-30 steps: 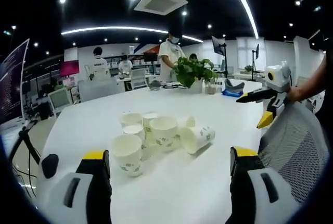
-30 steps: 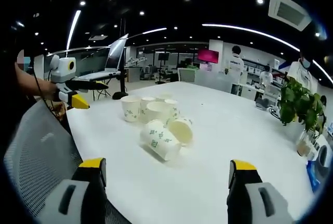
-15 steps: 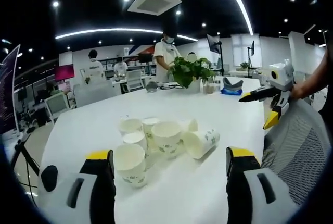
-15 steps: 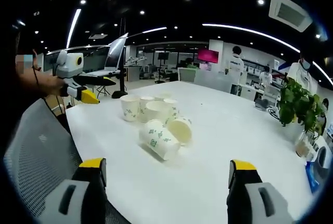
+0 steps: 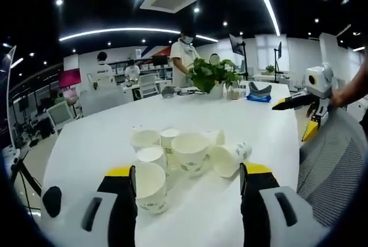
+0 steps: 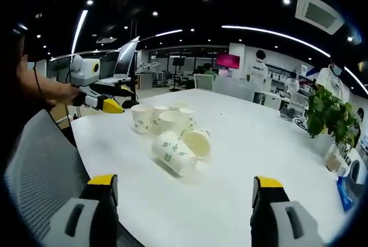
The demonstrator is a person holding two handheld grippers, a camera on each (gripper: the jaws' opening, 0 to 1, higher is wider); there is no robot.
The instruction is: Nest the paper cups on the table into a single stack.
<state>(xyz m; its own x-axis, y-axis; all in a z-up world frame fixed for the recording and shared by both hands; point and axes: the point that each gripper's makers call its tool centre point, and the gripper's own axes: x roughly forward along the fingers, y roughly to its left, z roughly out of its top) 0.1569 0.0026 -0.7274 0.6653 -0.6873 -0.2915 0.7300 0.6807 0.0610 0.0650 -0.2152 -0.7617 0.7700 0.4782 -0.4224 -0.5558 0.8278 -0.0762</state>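
Several white paper cups with green print cluster on the white table (image 5: 80, 143). The nearest upright cup (image 5: 150, 186) stands just inside the left jaw of my left gripper (image 5: 188, 172), which is open and holds nothing. Behind it stand more upright cups (image 5: 190, 152), and one cup lies on its side (image 5: 230, 158). In the right gripper view the tipped cup (image 6: 172, 155) lies closest, with upright cups (image 6: 142, 118) behind it. The left gripper (image 6: 118, 99) hovers open beside them. My right gripper (image 6: 185, 181) is open, well short of the cups, and appears far right as the right gripper (image 5: 305, 106).
A grey mesh chair back (image 5: 330, 166) stands at the table edge, also seen as the chair (image 6: 40, 166). A potted plant (image 5: 213, 77) and small items sit at the table's far side. People stand among desks in the background.
My left gripper has moved forward toward the cups, so they look larger and nearer, and its jaws have narrowed a little. In the right gripper view it has shifted right, toward the cluster.
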